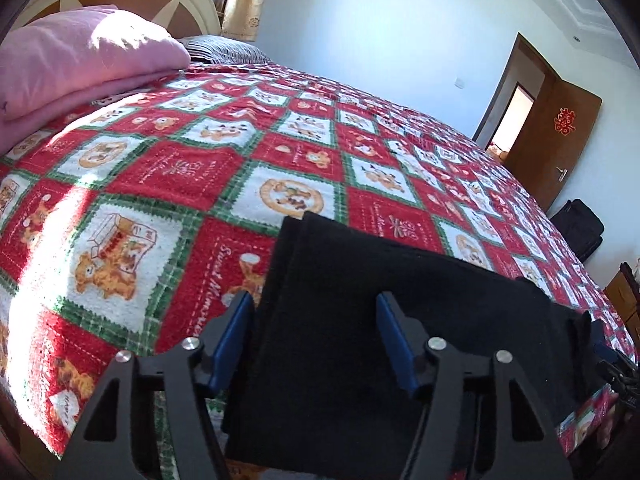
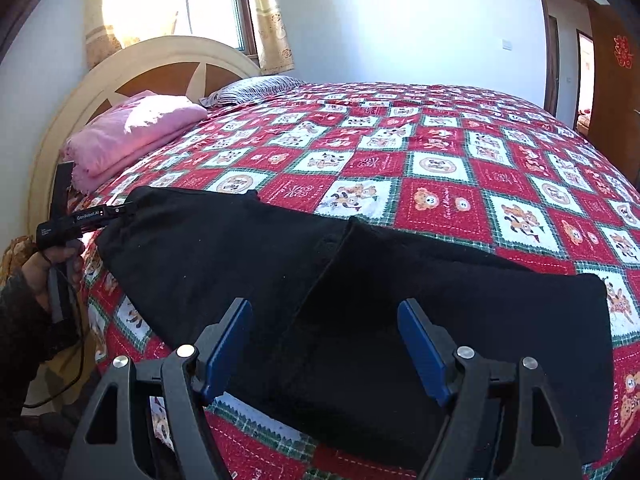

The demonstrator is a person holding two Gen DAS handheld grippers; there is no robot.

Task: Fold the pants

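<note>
Right wrist alone shows the left gripper point(image 2: 129, 207) touching the pants point(image 2: 400, 300).

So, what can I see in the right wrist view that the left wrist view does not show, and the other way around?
Only the right wrist view shows the window, the person's hand holding the left gripper at the pants' far end, and the right gripper, open.

Only the left wrist view shows a dark bag on the floor by the door.

Both show the black pants on the patterned bedspread, the pink blanket and the headboard.
</note>
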